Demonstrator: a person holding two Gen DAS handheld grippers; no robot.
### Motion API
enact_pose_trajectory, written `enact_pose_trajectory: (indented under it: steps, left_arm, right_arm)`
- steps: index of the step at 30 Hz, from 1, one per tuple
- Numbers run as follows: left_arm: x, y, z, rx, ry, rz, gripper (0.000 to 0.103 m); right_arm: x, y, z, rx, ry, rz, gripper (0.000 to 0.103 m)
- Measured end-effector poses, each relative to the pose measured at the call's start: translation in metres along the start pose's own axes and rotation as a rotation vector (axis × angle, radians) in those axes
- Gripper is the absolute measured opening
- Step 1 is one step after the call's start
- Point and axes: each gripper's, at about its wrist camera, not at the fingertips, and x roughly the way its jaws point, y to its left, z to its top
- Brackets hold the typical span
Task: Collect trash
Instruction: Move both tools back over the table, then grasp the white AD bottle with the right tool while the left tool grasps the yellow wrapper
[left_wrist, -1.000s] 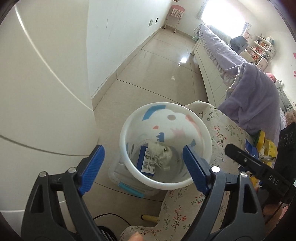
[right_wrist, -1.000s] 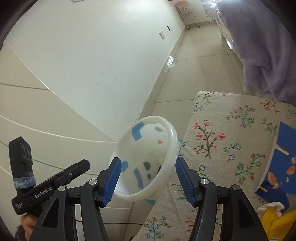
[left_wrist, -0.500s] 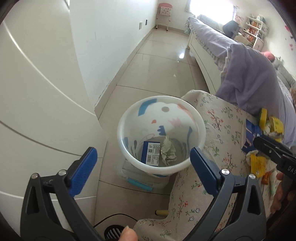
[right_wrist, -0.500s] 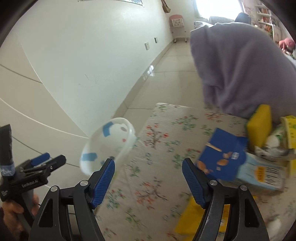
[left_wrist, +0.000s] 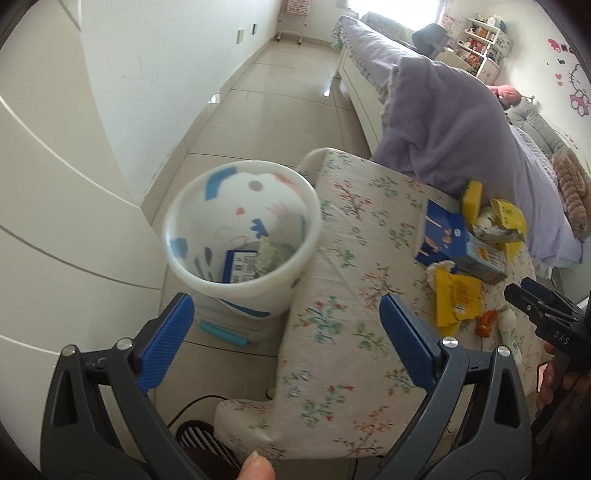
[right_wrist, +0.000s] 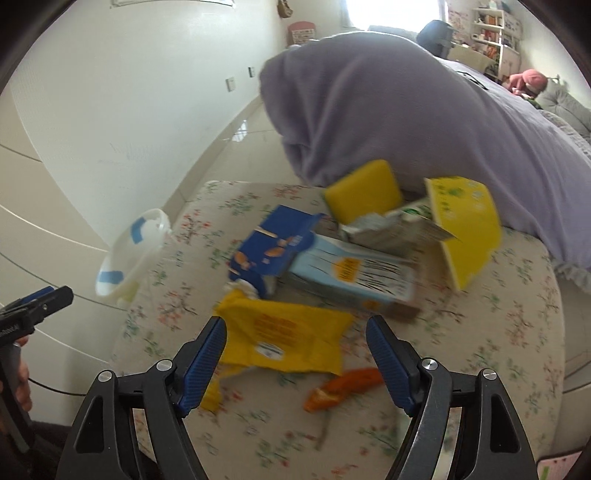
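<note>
A white trash bin (left_wrist: 240, 236) with blue and pink marks stands on the floor by the table's left edge. It holds a blue box and a crumpled tissue. My left gripper (left_wrist: 284, 325) hangs open over the bin's near side and the floral tablecloth (left_wrist: 343, 295), holding nothing. Trash lies on the table: a blue carton (right_wrist: 277, 243), a pale blue carton (right_wrist: 354, 277), a yellow box (right_wrist: 465, 221), an orange wrapper (right_wrist: 343, 387). My right gripper (right_wrist: 295, 343) hovers over a yellow wrapper (right_wrist: 288, 339). Its jaws are opening, the wrapper shows in the gap, and the pads do not touch it.
A purple blanket (right_wrist: 406, 110) hangs from the bed against the table's far edge. White cupboard doors (left_wrist: 55, 221) and a wall run along the left. Tiled floor (left_wrist: 277, 110) stretches beyond the bin. A black cable and a ribbed dark object (left_wrist: 199, 439) lie under the table's near corner.
Both grippers have swung right, away from the bin and toward the table. The right one now looks at the trash pile instead of the bin. Both pairs of jaws stand wider.
</note>
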Motion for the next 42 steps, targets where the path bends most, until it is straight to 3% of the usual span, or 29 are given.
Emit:
enact_pose_trajectory:
  steps: [18, 28, 30, 32, 34, 42]
  left_arm:
    - [0.014, -0.073, -0.012, 0.093, 0.059, -0.079, 0.1]
    - [0.04, -0.11, -0.016, 0.137, 0.12, -0.116, 0.1]
    - [0.045, -0.115, -0.017, 0.14, 0.132, -0.126, 0.1]
    - [0.049, -0.122, -0.018, 0.146, 0.143, -0.135, 0.1]
    - [0.052, -0.128, -0.019, 0.156, 0.151, -0.136, 0.1]
    - [0.065, -0.147, -0.023, 0.179, 0.166, -0.166, 0.095]
  right_arm:
    - [-0.013, -0.087, -0.042, 0.145, 0.09, -0.063, 0.079]
    - [0.015, -0.103, -0.065, 0.181, 0.24, -0.031, 0.079]
    - [0.021, -0.107, -0.072, 0.206, 0.278, -0.005, 0.075]
    - [0.026, -0.111, -0.076, 0.217, 0.3, -0.001, 0.062]
    - [0.025, -0.111, -0.077, 0.192, 0.287, -0.017, 0.054]
    - [0.001, -0.121, -0.074, 0.204, 0.198, -0.032, 0.052]
